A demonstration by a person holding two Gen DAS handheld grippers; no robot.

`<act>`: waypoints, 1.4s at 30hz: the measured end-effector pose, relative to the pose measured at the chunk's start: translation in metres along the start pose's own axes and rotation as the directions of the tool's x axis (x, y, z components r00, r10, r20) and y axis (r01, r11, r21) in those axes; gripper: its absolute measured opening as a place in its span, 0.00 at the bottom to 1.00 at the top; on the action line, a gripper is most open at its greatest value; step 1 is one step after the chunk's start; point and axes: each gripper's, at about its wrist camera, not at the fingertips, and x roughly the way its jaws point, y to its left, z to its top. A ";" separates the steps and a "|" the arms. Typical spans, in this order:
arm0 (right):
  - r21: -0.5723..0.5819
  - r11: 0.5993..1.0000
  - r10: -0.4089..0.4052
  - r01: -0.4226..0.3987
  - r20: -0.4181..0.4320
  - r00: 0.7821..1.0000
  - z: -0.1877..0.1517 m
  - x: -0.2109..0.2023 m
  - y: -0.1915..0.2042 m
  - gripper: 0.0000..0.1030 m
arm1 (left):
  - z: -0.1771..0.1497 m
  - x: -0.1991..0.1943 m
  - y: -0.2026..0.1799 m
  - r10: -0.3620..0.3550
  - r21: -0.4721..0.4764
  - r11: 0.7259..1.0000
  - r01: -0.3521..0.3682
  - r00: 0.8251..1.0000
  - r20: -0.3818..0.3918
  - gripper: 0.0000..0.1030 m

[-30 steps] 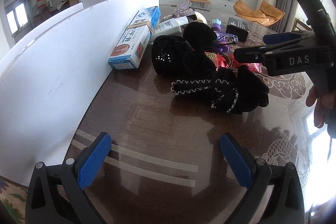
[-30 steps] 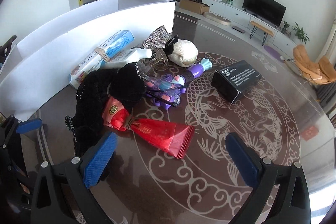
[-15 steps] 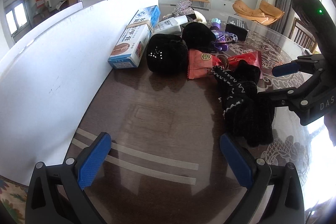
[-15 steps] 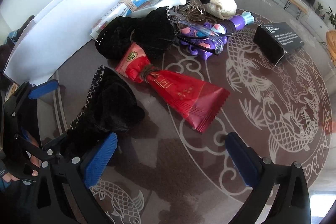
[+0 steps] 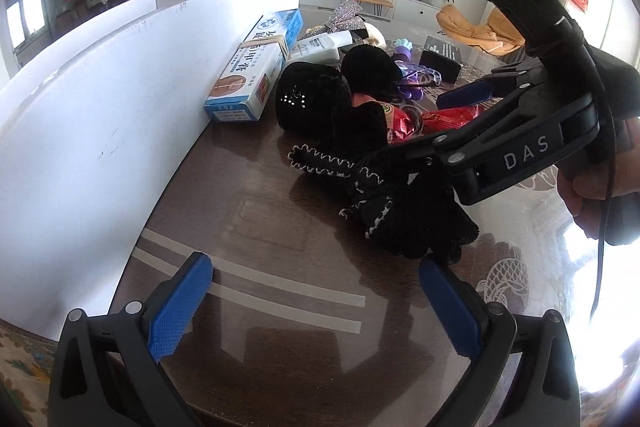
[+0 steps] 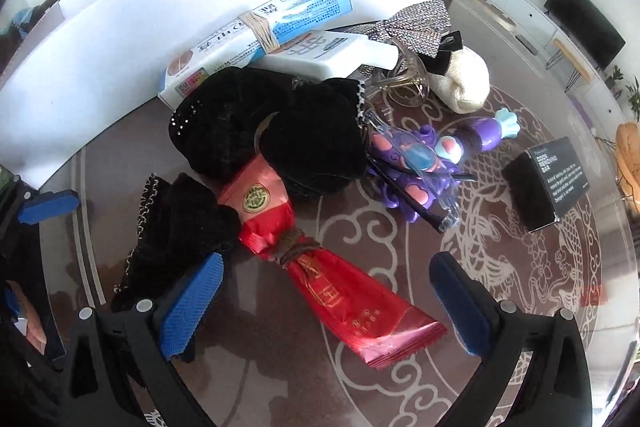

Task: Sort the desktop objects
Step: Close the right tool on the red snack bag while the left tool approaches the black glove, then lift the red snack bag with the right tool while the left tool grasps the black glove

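A black knitted glove with white stitching [image 5: 400,203] lies on the dark glass table; it also shows in the right wrist view [image 6: 176,227]. My right gripper [image 6: 320,303] is open, low over the table, its left finger beside the glove and a red snack packet [image 6: 320,267] between the jaws. It appears from the side in the left wrist view [image 5: 460,123], over the glove. My left gripper [image 5: 312,307] is open and empty, near the table's front edge. Behind lies a pile: a black velvet hat [image 6: 280,131], purple toy [image 6: 440,155], glasses [image 6: 404,87].
A white board [image 5: 100,99] stands along the left. A blue-white box [image 6: 256,27], white tube [image 6: 332,55], cream pouch [image 6: 464,83], sequin bow [image 6: 420,23] and black box [image 6: 548,183] lie on the table [image 5: 260,207]. White tape strips [image 5: 256,291] mark the front.
The right gripper has swung in over the black glove and toward the pile. The glove has shifted left and lies more spread out. The left gripper has held still.
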 end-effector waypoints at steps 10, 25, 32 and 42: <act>-0.137 0.990 -0.037 0.032 -0.039 0.999 0.006 0.004 0.007 1.00 | 0.003 0.000 0.004 -0.038 -0.032 0.999 0.038 0.999 -0.001 1.00; 0.245 0.962 -0.127 0.117 0.023 0.992 -0.097 -0.046 -0.049 0.39 | 0.013 -0.024 -0.003 -0.150 -0.038 0.987 0.155 0.983 0.102 1.00; 0.373 0.910 -0.234 0.182 0.100 0.967 -0.160 -0.073 -0.036 0.52 | 0.044 0.025 -0.017 -0.019 -0.096 0.995 0.013 0.998 -0.059 1.00; 0.427 0.885 -0.288 0.188 0.184 0.940 -0.184 -0.077 -0.029 0.86 | 0.026 0.019 -0.012 -0.053 0.210 0.975 0.069 0.995 -0.081 0.90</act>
